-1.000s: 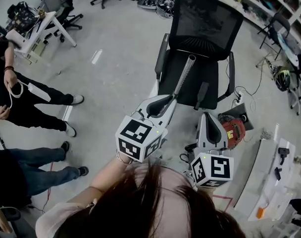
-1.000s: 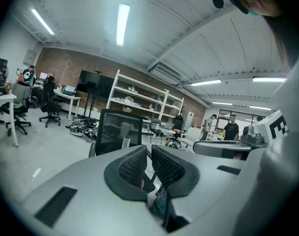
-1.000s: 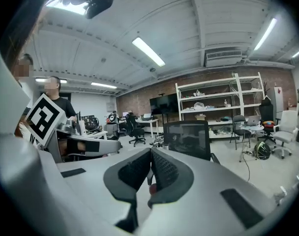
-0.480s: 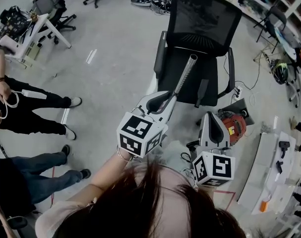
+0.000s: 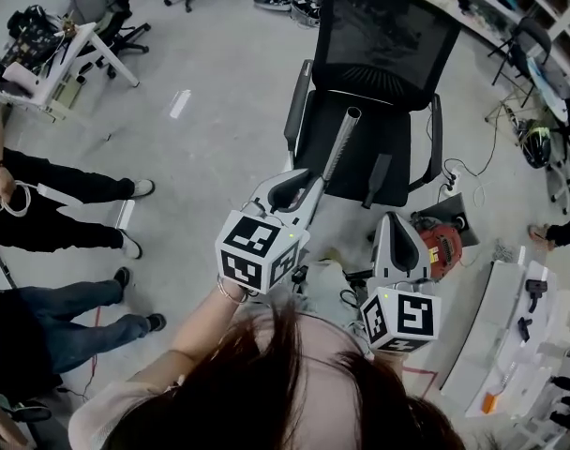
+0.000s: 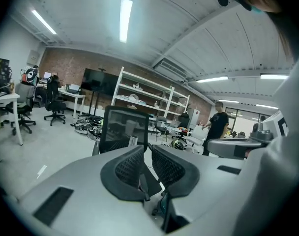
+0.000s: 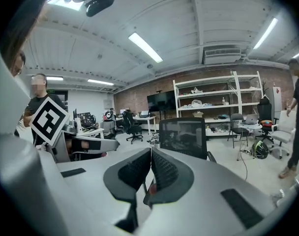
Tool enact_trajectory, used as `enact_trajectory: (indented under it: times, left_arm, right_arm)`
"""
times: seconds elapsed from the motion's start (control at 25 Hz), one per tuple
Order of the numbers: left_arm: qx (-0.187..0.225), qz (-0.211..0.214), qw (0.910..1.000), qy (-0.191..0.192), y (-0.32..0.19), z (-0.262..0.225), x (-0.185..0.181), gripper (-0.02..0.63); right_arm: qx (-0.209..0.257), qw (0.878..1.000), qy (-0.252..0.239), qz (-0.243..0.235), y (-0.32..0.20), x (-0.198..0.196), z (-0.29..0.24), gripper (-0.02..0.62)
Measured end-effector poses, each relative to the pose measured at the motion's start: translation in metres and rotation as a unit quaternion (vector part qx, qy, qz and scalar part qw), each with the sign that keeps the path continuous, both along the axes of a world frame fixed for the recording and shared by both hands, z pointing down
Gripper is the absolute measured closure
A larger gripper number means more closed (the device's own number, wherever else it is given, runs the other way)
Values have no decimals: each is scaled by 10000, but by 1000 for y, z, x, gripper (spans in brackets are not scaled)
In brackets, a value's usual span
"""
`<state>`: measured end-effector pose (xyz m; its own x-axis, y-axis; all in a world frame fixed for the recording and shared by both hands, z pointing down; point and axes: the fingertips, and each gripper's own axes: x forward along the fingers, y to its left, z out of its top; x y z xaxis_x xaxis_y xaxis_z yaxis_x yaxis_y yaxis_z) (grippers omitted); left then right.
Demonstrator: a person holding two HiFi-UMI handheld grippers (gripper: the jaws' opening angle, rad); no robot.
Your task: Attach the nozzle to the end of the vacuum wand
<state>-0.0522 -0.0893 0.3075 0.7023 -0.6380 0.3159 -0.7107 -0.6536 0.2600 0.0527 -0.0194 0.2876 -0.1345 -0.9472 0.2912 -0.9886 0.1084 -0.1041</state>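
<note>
The left tongs (image 5: 307,182) are nearest, clamped shut on the near end of the wand (image 5: 339,148). This silver tube runs forward out of them, and in the head view its open end shows over the seat of the chair (image 5: 390,36). The right tongs (image 5: 396,219), beside them, are closed tight too, and their own view shows nothing gripped between the pads. Just ahead of their tips a short dark piece, probably the nozzle (image 5: 380,178), shows over the front of the seat. Whether it rests there cannot be told.

The wand looks stiff, light and smooth. Held at one end, its far tip will likely swing with any turn of the wrist. The nozzle is probably hard plastic, light and rigid. It would be best pinched across its middle, leaving the socket end free to push onto the tube.
</note>
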Motion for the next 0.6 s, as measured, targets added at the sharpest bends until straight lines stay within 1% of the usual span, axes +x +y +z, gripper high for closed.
enact_trajectory:
  times: [0.28, 0.6]
  left_arm:
    - [-18, -436, 9990, -86, -22, 10, 31, 565]
    - [-61, -792, 9965, -258, -48, 24, 49, 562]
  right_arm:
    - [-104, 9993, -42, -355, -23, 40, 10, 572]
    - [-248, 9975, -15, -660, -48, 63, 22, 572]
